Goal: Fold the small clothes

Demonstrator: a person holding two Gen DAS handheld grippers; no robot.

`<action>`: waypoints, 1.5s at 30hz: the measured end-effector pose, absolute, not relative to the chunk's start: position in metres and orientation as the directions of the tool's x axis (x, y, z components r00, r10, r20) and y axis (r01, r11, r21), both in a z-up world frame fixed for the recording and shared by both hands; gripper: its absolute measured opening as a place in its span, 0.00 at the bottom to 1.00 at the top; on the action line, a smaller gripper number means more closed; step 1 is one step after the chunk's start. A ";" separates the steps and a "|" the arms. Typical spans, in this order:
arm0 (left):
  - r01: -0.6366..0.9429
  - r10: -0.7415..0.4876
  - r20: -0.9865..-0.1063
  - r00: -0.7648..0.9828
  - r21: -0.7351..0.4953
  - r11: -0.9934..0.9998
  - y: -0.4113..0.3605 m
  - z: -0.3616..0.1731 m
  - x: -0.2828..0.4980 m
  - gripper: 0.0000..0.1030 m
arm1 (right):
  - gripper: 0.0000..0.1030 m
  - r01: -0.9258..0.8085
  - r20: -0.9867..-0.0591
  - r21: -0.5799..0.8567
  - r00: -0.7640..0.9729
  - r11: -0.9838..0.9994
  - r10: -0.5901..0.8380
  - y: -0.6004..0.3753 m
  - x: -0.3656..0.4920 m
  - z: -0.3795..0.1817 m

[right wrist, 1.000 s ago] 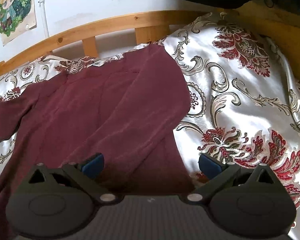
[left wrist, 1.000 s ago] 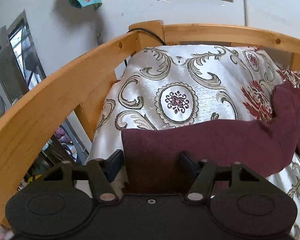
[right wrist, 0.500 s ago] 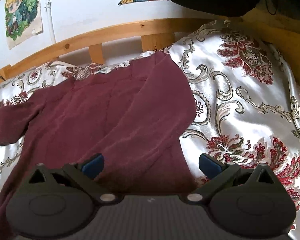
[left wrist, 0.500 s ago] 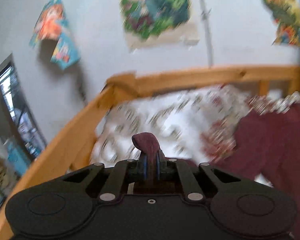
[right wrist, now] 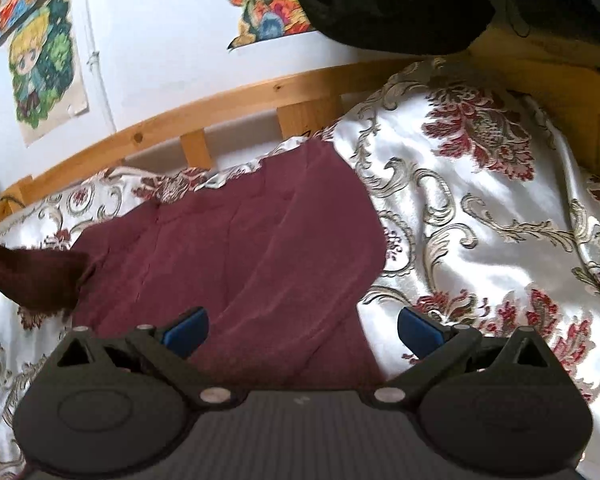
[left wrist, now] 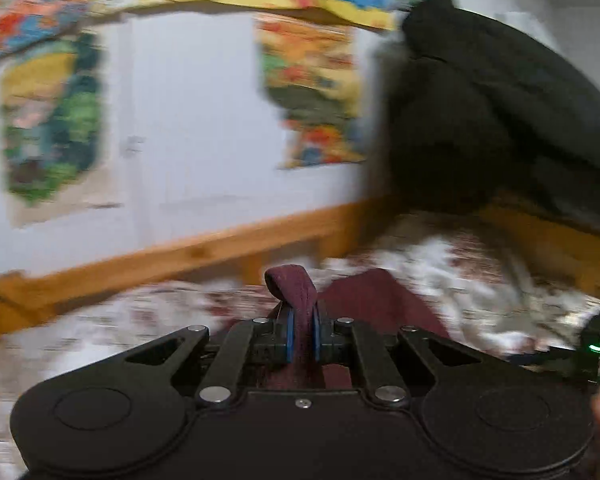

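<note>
A maroon long-sleeved top lies spread on a white bedspread with red and gold flowers. My left gripper is shut on the end of its left sleeve, a fold of cloth sticking up between the blue pads. In the right wrist view that sleeve is lifted off the bed at the far left. My right gripper is open, its blue pads hovering low over the lower part of the top with nothing pinched between them.
A wooden bed rail runs along the far side under a white wall with cartoon posters. A black bundle of cloth sits at the bed's far right corner. The bedspread to the right of the top is bare.
My left gripper closed on the sleeve end, lifted it and swung to the right, its view going from the bed's left corner to the back wall. The right gripper rose slightly and stayed open.
</note>
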State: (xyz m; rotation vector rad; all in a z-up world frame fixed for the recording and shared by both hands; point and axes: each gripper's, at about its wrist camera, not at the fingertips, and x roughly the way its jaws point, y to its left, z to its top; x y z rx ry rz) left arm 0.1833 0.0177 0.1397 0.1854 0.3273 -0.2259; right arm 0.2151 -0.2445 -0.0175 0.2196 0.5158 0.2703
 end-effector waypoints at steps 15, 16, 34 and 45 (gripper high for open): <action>0.429 -0.393 -0.515 0.762 -0.054 0.902 -0.075 -0.022 0.230 0.18 | 1.00 0.086 -0.520 0.546 0.815 0.834 0.256 -0.325 0.231 -0.038; 0.437 -0.404 -0.528 0.747 -0.068 0.897 -0.071 -0.024 0.232 0.22 | 1.00 0.096 -0.522 0.553 0.814 0.827 0.254 -0.328 0.233 -0.041; 0.139 -0.126 -0.471 0.873 -0.007 0.990 0.067 -0.009 0.233 0.74 | 1.00 -0.240 -0.526 0.239 0.783 0.941 0.333 -0.231 0.231 -0.038; -0.077 0.030 -0.548 0.836 -0.063 0.995 0.128 -0.047 0.316 0.49 | 1.00 -0.303 -0.556 0.245 0.734 0.921 0.390 -0.209 0.237 -0.045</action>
